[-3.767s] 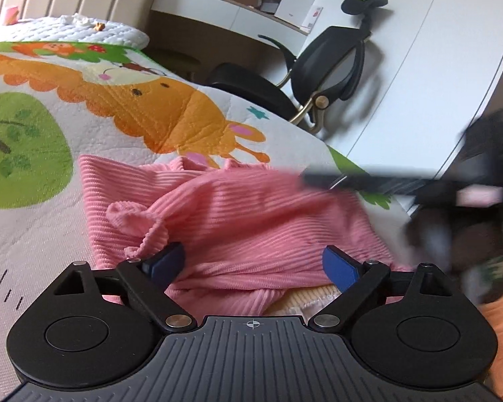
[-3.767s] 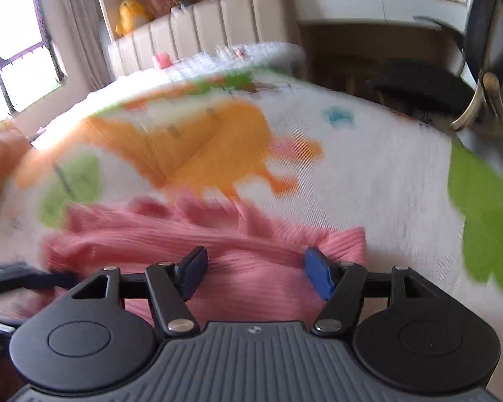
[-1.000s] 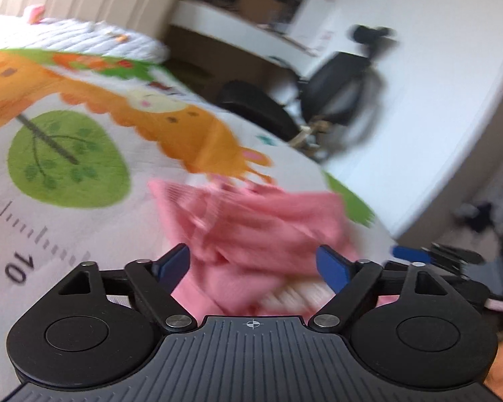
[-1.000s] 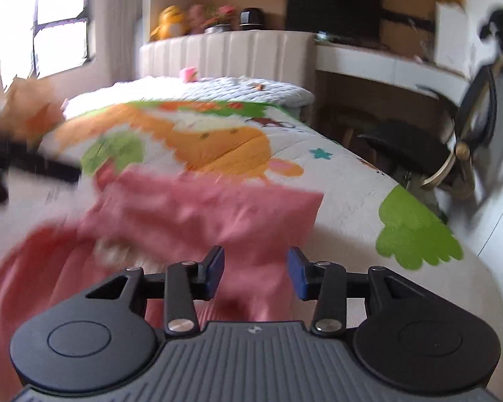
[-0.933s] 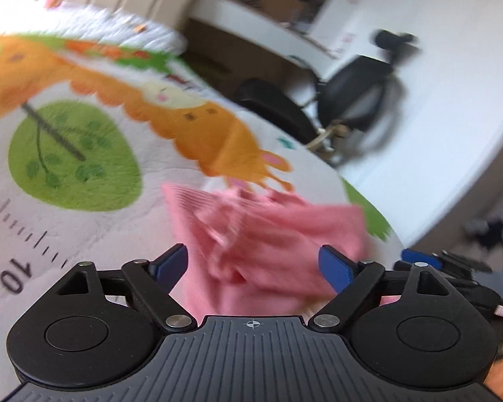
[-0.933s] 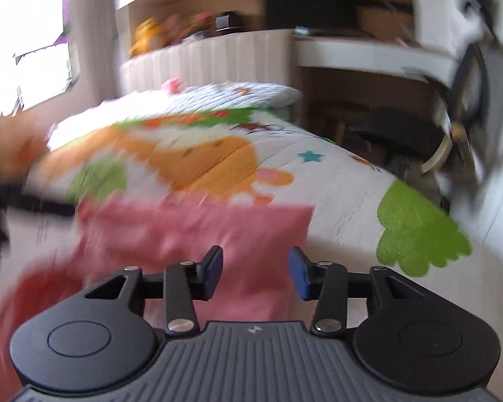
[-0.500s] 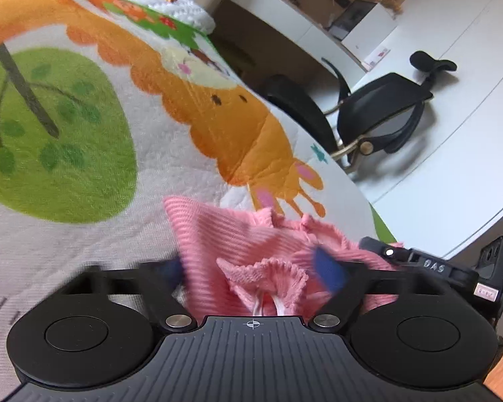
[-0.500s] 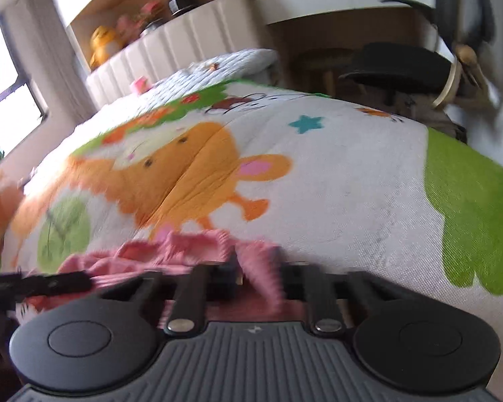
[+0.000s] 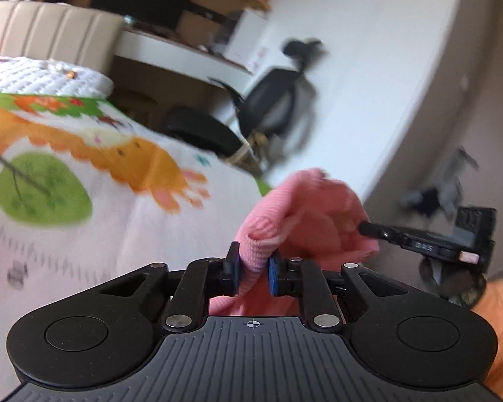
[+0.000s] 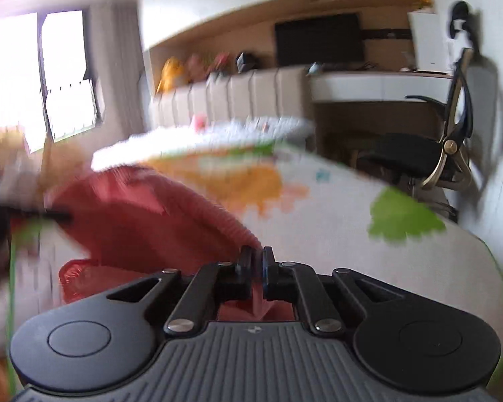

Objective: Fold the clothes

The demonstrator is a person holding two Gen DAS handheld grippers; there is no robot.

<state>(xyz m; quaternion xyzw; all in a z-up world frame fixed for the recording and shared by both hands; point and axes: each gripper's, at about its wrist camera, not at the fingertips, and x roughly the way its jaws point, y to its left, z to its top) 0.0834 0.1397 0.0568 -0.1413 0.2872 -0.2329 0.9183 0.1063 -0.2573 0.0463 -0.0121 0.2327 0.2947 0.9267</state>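
Left black two-finger gripper (image 9: 253, 273) clenched on a rolled edge of the pink ribbed knit garment (image 9: 305, 224), blue pads (image 9: 272, 275) pressing the fold from both sides. Garment lifted clear of the white quilted bedspread printed with orange animals and green trees (image 9: 84, 181), bunched between the two tools, its far side reaching the black tip of the right gripper (image 9: 419, 238) at right of the left wrist view. Right black two-finger gripper (image 10: 257, 273) likewise closed, a thin pink edge of the same garment (image 10: 144, 221) pinched between nearly touching fingers; cloth seen as a blurred reddish-pink sheet stretching up and left from the jaws toward the dark shape of the left gripper (image 10: 20, 216) at the left edge. Bedspread (image 10: 335, 221) below and beyond the cloth, a green leaf-shaped patch (image 10: 402, 217) near its right side. Beige padded headboard (image 9: 47, 33) and white knitted pillow cover (image 9: 33, 78) at the far end of the bed. Black office chair with brass-coloured frame (image 10: 429, 147) beside the bed, in front of a white desk (image 10: 379, 87) carrying a dark monitor (image 10: 318, 38). Bright window (image 10: 40, 77) at upper left of the right wrist view. Both views smeared by motion; finer detail of the garment not discernible.
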